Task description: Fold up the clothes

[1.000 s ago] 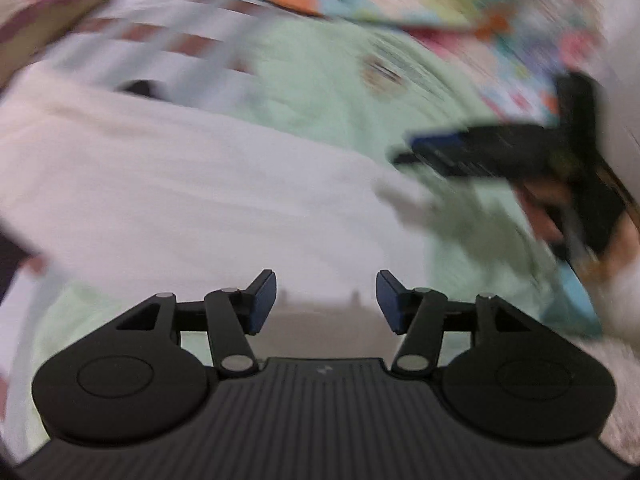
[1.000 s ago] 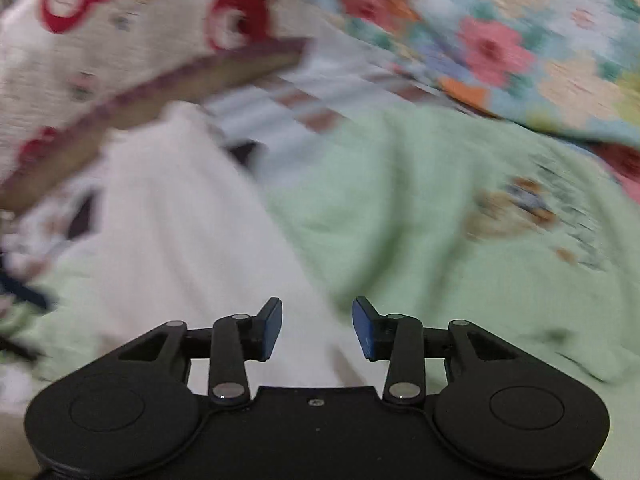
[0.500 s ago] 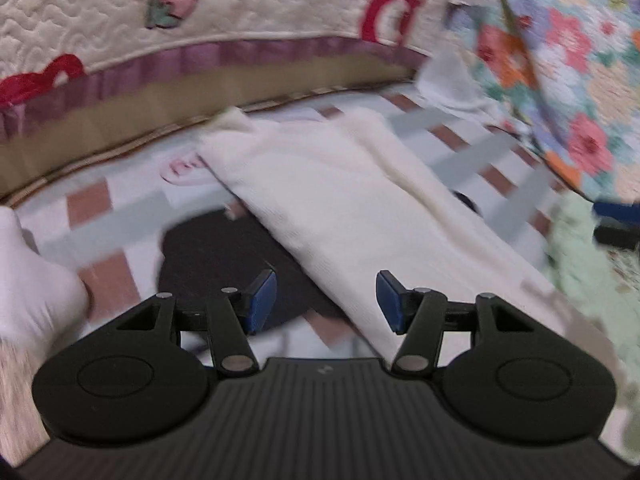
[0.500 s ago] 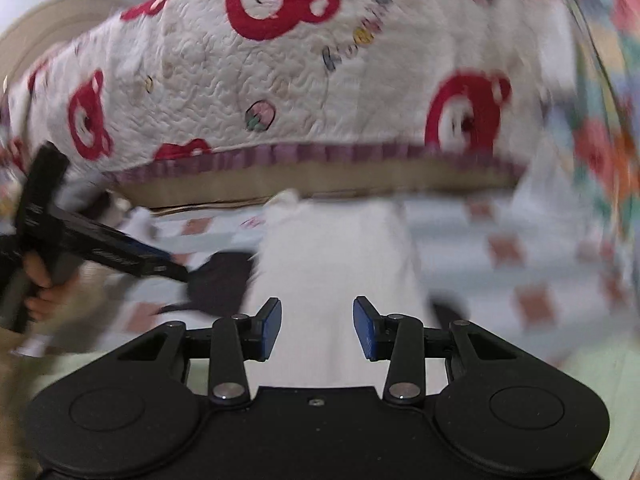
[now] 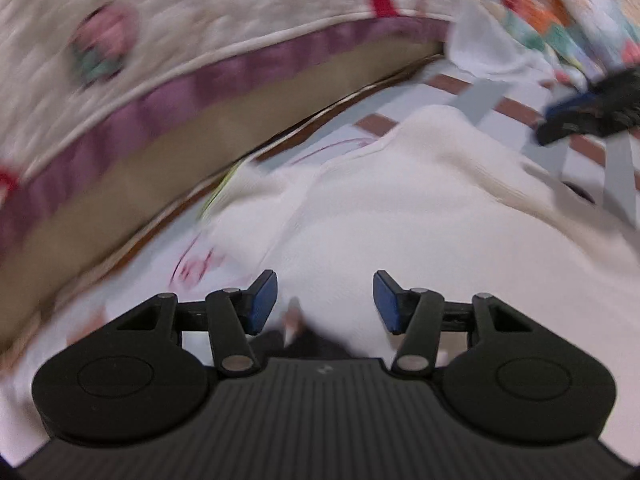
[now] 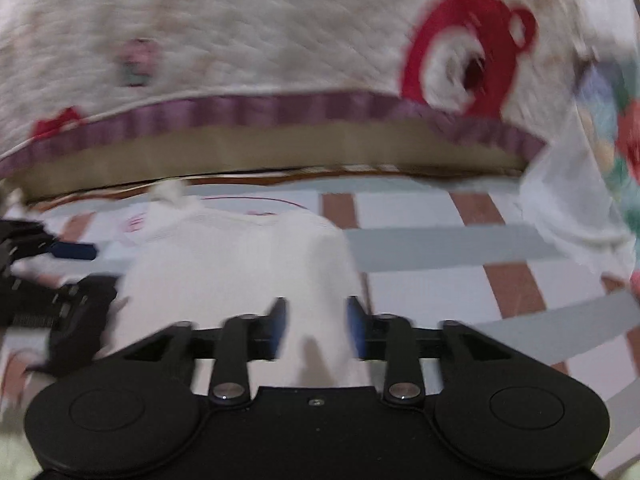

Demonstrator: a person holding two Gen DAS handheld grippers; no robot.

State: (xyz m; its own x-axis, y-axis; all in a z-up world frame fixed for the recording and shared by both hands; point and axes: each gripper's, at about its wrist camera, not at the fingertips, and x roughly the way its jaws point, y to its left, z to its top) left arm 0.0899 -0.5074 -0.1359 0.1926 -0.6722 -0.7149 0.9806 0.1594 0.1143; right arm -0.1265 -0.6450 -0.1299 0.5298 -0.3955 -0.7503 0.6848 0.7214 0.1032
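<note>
Cream knit fabric, the garment [image 5: 420, 216], lies spread on the checked sheet [image 6: 440, 248], its far edge near the quilt's purple-and-tan border; both views are blurred.

Left wrist view, left to right: we note the quilted bear-print cover [image 5: 200, 20] upper left; below it the garment fills the centre; the left gripper [image 5: 325, 300] hangs over the cloth with its blue pads apart and nothing pinched between them; at far right the other tool's dark tip shows over the sheet.

Right wrist view, left to right: the left tool sits at the left edge beside the garment; the right gripper [image 6: 316, 330] is above the garment's near right part, jaws opening, cloth seen between them but not pressed; grey and brown stripes of sheet lie bare to the right; a floral cover [image 6: 624, 140] rises at the far edge.
</note>
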